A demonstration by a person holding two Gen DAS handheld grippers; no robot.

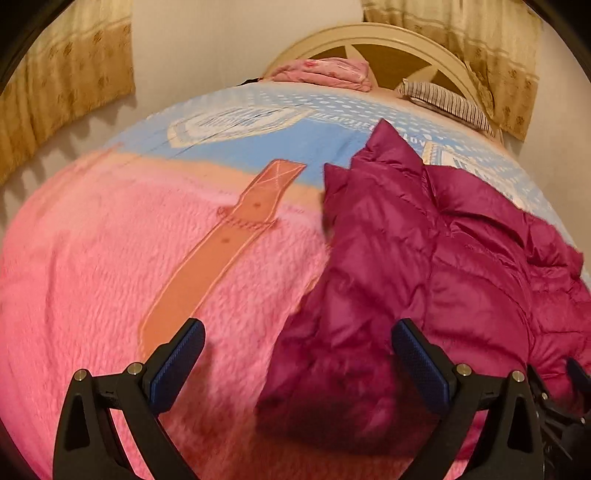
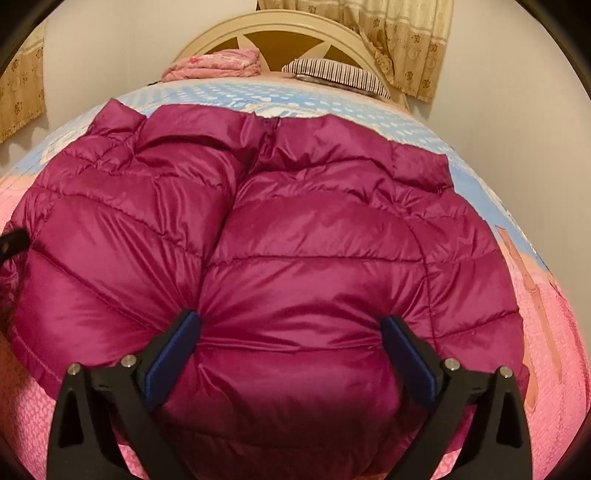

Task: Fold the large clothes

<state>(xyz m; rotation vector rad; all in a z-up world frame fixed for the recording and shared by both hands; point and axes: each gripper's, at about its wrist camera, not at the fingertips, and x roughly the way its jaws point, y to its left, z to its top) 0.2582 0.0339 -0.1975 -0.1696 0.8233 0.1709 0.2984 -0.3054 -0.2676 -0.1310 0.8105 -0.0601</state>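
A magenta quilted puffer jacket [image 2: 295, 236] lies spread on the bed, its collar toward the headboard. In the left wrist view the jacket [image 1: 424, 266] fills the right half, one edge folded up. My left gripper [image 1: 297, 338] is open above the jacket's left edge and the pink blanket, holding nothing. My right gripper [image 2: 290, 328] is open, its fingers pressed down on either side of a puffed panel near the jacket's lower hem. The right gripper's tip also shows at the left wrist view's lower right [image 1: 565, 391].
The bed carries a fuzzy pink blanket [image 1: 110, 277] with an orange strap patch [image 1: 221, 243] and a blue patterned sheet [image 1: 258, 140]. A folded pink cloth [image 2: 218, 64] and a striped pillow [image 2: 332, 72] lie by the cream headboard [image 2: 280, 31]. Curtains hang on both sides.
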